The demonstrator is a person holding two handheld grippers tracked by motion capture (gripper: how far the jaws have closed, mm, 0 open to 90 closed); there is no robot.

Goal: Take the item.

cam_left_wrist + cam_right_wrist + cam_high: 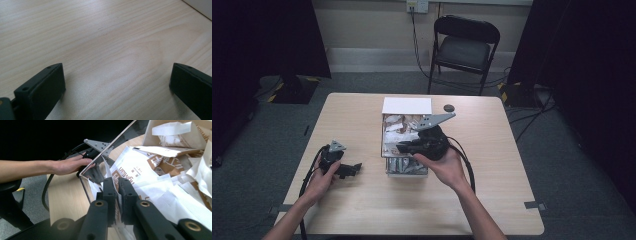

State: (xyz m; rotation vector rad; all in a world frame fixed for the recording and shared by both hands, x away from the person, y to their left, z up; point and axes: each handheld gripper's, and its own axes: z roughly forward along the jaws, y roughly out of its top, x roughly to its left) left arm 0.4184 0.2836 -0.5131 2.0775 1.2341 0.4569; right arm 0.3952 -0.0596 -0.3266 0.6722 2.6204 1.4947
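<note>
A clear box (385, 150) full of white and brown paper sachets (398, 125) stands in the middle of the wooden table (362, 200), with a white lid (407, 105) at its far side. My right gripper (403, 147) reaches into the box from the right. In the right gripper view its jaws (117, 187) are shut on the edge of a white sachet (117, 195) near the box's clear wall (100, 161). My left gripper (356, 168) rests on the table left of the box. It stands open (117, 82) over bare wood with nothing between the fingers.
A small dark round object (449, 107) lies on the table behind the box at the right. A black folding chair (464, 47) stands beyond the far edge. Cables trail from both grippers towards the near edge.
</note>
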